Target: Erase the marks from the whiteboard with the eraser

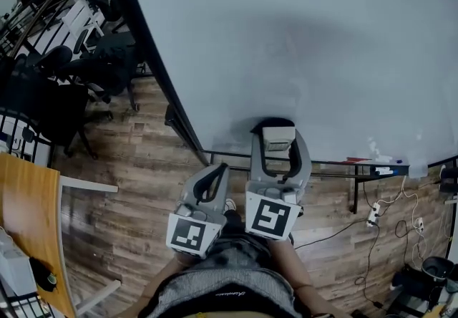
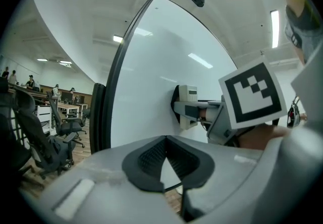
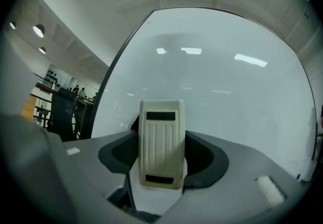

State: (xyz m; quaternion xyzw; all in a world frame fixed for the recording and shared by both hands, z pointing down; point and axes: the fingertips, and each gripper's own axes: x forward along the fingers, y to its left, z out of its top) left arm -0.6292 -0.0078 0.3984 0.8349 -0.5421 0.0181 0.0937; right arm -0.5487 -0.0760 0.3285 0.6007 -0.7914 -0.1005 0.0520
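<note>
At 10 o'clock in the head view, dark mesh office chairs [image 1: 86,69] stand on a wood-plank floor [image 1: 129,195], well apart from the work. Near 6 o'clock the left gripper [image 1: 212,182] hangs short of the board, its ribbed black pads closed tip to tip on nothing. It looks parked there so it won't foul the wiping side. Just beside it, at its 2 o'clock, the right gripper [image 1: 279,146] is clamped on the eraser [image 1: 279,136], a cream, ridged plastic block gripped by its long sides. That grip lets the dark felt face lie flat against the whiteboard [image 1: 308,44], and felt and board seem to touch. The board is smooth, glossy and pale grey with a dark frame, and I see no marks on it here. At 4 o'clock its ledge [image 1: 329,163] carries items too small to name
</note>
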